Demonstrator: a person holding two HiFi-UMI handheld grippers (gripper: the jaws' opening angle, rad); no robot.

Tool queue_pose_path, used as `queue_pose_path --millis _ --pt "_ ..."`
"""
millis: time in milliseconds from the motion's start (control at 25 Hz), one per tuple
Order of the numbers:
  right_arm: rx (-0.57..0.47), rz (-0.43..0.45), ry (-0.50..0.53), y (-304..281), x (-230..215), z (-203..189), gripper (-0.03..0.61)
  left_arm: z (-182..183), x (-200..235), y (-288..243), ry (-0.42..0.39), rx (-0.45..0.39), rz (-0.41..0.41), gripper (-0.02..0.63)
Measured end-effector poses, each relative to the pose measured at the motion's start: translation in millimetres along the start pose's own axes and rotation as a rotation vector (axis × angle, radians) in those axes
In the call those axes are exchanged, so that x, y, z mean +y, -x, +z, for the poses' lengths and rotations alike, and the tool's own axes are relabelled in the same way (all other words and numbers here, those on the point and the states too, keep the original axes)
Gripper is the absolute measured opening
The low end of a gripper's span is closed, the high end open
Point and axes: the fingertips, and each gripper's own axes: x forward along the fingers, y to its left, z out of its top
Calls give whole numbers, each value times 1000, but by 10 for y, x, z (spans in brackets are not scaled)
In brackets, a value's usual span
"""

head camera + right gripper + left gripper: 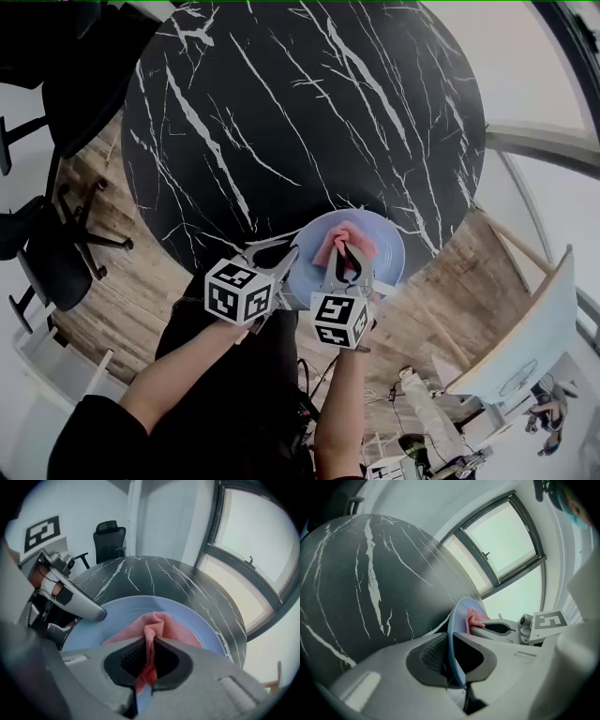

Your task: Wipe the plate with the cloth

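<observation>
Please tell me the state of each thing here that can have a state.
left gripper: shut on the rim of the plate.
right gripper: shut on a fold of the cloth.
plate: at the near edge of the table, with the cloth on it.
cloth: bunched up, lying on the plate.

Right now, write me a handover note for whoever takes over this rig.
Left gripper: jaws shut on the near rim of the light blue plate, steadying it.
Right gripper: jaws shut on a fold of the pink cloth, which lies on the plate.
The plate sits at the near edge of the black marble table.
Done: both grips taken, cloth on plate.
Left: wipe across the plate; how much is already wiped cannot be told.
</observation>
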Motion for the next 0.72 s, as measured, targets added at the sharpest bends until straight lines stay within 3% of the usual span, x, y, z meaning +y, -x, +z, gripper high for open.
queue_pose_path --millis 320,720 --pt "79 -2 -62 52 -189 -179 14 1 7 -1 0 -3 3 32" --pt "214 -75 56 113 -430 -449 14 -19 7 -2 13 0 14 32"
